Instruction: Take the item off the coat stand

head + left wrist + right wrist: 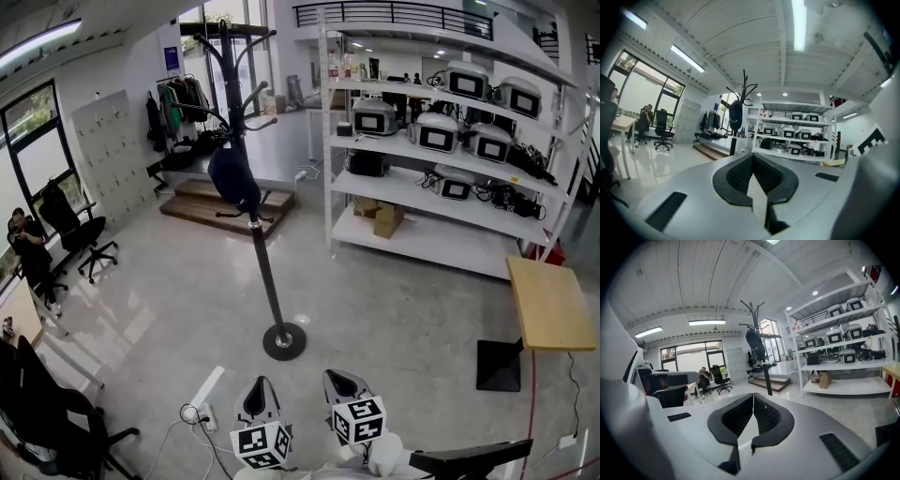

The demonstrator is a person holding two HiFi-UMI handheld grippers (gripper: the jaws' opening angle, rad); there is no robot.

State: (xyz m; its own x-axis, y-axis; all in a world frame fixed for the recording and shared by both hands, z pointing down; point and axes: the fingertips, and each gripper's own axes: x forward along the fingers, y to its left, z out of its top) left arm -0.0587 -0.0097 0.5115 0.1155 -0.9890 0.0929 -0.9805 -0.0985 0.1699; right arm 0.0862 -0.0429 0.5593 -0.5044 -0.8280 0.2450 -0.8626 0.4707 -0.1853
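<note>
A black coat stand point(265, 272) rises from a round base on the grey floor, a few steps ahead of me. A dark blue item point(233, 177) hangs from one of its hooks, about halfway up. The same dark blue item point(735, 115) point(755, 344) shows far off in both gripper views. My left gripper point(259, 399) and right gripper point(347, 386) are held low near my body, well short of the stand. Both are shut, pads together with nothing between them point(752, 155) point(753, 397).
A white shelf rack point(441, 150) with several machines and boxes stands to the right. A small wooden table point(551, 302) is at the far right. Office chairs point(75, 230) and a seated person point(28, 251) are at the left. A white power strip point(202, 398) lies on the floor near me.
</note>
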